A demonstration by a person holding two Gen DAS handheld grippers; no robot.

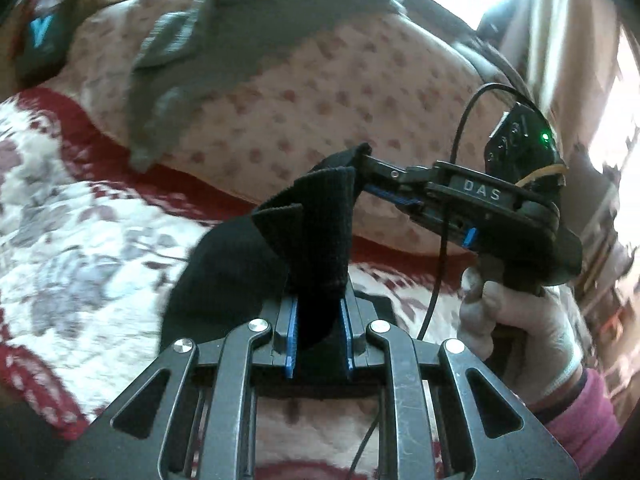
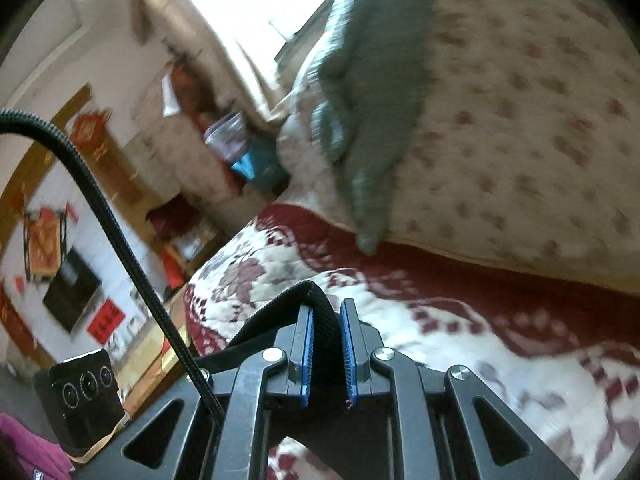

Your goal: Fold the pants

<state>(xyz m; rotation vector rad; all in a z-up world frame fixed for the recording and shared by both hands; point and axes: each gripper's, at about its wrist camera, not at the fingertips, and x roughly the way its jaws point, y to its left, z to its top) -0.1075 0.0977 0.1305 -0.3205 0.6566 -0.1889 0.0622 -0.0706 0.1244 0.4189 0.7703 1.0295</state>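
Observation:
The black pants (image 1: 240,256) hang lifted above the red-and-white floral bedspread (image 1: 80,240). My left gripper (image 1: 319,300) is shut on a bunched fold of the black fabric. In the left wrist view my right gripper (image 1: 366,172) comes in from the right, held by a gloved hand, and is shut on the ribbed edge of the same pants. In the right wrist view the right gripper (image 2: 325,316) pinches that ribbed black edge (image 2: 280,304) between its blue pads. The two grippers are close together.
A grey garment (image 1: 224,48) lies draped over a spotted cream pillow (image 1: 320,112) behind the pants; it also shows in the right wrist view (image 2: 372,100). A black cable (image 2: 112,220) crosses the right wrist view. Room furniture and wall decorations lie to the left.

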